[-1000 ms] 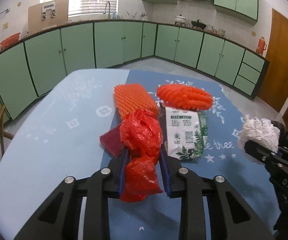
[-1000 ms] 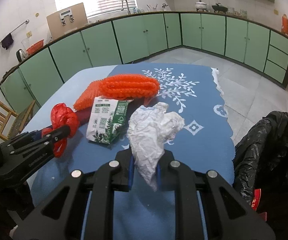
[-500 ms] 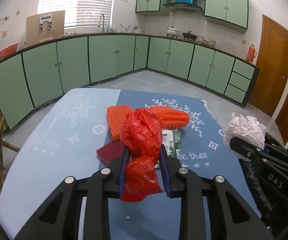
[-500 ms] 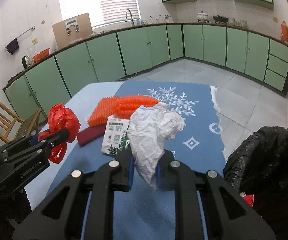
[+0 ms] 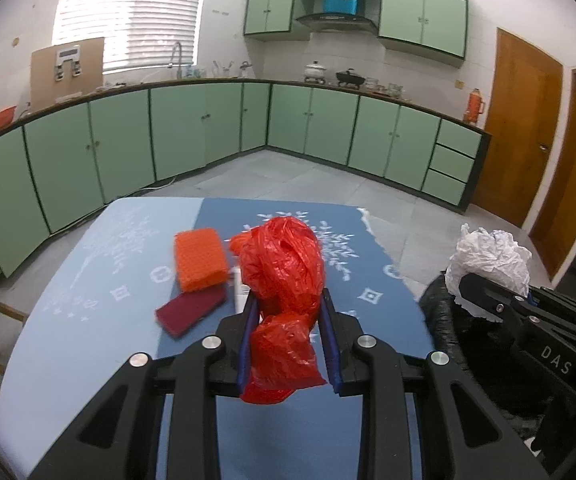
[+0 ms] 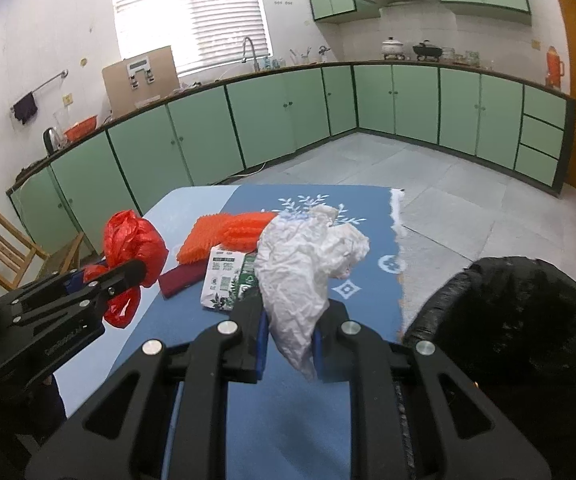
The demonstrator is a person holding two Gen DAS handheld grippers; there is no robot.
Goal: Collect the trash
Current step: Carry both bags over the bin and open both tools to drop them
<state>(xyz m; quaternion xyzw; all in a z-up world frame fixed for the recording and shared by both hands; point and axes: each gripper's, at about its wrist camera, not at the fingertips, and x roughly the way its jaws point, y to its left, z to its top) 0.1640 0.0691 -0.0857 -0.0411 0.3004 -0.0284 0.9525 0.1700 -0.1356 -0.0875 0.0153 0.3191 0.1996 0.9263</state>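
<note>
L gripper (image 5: 290, 312) had its jaws narrowed on a red bag (image 5: 284, 272), crumpled, bulging above the pads and hanging out below. R gripper (image 6: 288, 320) was clamped tight on a white wad (image 6: 304, 264) of crumpled plastic or paper, most of it loose above the jaws. Both loads were off the table (image 5: 88, 340), w/ the bin (image 6: 520, 320) (black liner) near right, just past the table edge.

Left on the cloth, far side: orange pads (image 6: 232, 232), a dark red pad (image 5: 190, 312), a green-white packet (image 6: 228, 276).

Risks, as judged:
- Both grips were on thin, slippery film. A fast swing toward the bin could let the red bag slide out through the pads, esp. since its bulk sat above the pinch.
- The white wad's loose top could catch the bin rim and tug free early, landing on the floor.
- The two grippers sat close together; heading for the same opening at once, they could knock each other or snag each other's load. One at a time looked safer.
- Light film could cling to the pads on release, so it might need a shake over the liner.
- Liner rim looked slack; whether the mouth was fully open couldn't be told.
</note>
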